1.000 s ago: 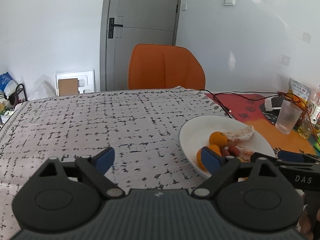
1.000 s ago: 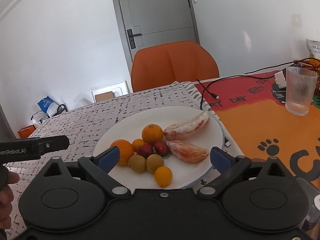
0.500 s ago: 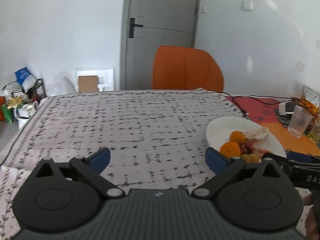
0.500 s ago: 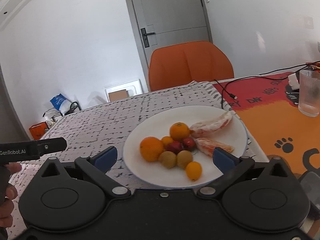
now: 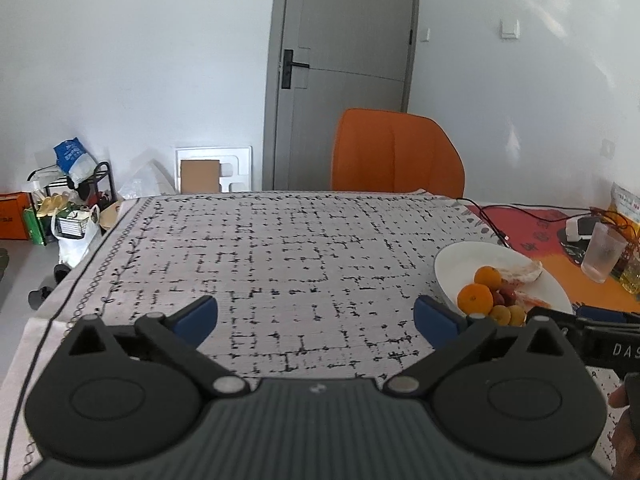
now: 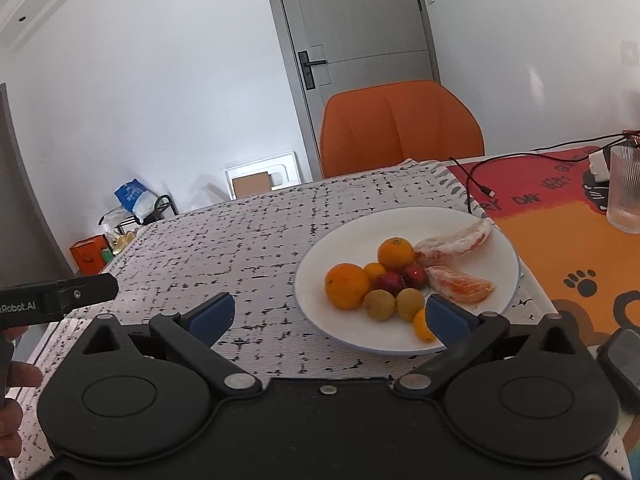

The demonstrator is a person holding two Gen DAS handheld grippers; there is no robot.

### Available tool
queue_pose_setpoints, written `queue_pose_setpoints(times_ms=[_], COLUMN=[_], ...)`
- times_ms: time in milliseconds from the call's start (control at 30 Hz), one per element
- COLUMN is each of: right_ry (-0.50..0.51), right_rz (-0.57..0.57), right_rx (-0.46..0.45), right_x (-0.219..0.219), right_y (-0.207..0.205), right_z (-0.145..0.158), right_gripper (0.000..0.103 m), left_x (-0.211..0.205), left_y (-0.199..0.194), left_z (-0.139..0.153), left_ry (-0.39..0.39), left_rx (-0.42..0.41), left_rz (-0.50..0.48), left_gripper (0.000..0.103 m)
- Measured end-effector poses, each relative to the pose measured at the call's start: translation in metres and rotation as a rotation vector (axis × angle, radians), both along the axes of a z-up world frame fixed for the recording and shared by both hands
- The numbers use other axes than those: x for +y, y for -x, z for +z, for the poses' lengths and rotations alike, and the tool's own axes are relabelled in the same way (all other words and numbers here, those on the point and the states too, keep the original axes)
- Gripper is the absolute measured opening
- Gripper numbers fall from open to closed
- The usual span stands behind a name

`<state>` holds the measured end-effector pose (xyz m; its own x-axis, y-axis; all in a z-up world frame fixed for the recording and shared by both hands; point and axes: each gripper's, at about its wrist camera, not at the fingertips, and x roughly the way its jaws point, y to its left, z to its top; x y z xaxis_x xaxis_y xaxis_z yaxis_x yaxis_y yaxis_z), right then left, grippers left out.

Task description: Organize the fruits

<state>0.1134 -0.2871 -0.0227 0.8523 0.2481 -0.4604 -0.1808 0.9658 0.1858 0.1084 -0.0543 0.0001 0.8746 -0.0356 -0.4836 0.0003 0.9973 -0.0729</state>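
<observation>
Now: left gripper (image 5: 316,312) fingers opening wide, empty; right gripper (image 6: 328,312) fingers wide, empty

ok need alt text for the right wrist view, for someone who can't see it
A white plate of fruit sits on a patterned tablecloth: oranges, small red and brownish fruits and two peeled citrus segments. The open, empty right gripper frames the plate's near edge. Behind stand an orange chair and a grey door.
</observation>
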Motion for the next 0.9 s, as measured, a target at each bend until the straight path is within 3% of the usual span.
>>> queue_pose_setpoints(times_ms=[533,900], right_ry=[0.037,0.05], right_rz=[0.034,0.04], right_rx=[-0.024,-0.027], right_x=[0.022,0.03], right_y=[0.028,0.045], right_z=[0.02,0.021], right_gripper=[0.103,0.103], left_x=[0.03,0.041], left_y=[0.045,0.07], left_z=[0.018,0.019], left_ry=[0.007,-0.019], left_rx=[-0.055,-0.048], left_rz=[0.029,0.075], left_gripper=[0.103,0.103])
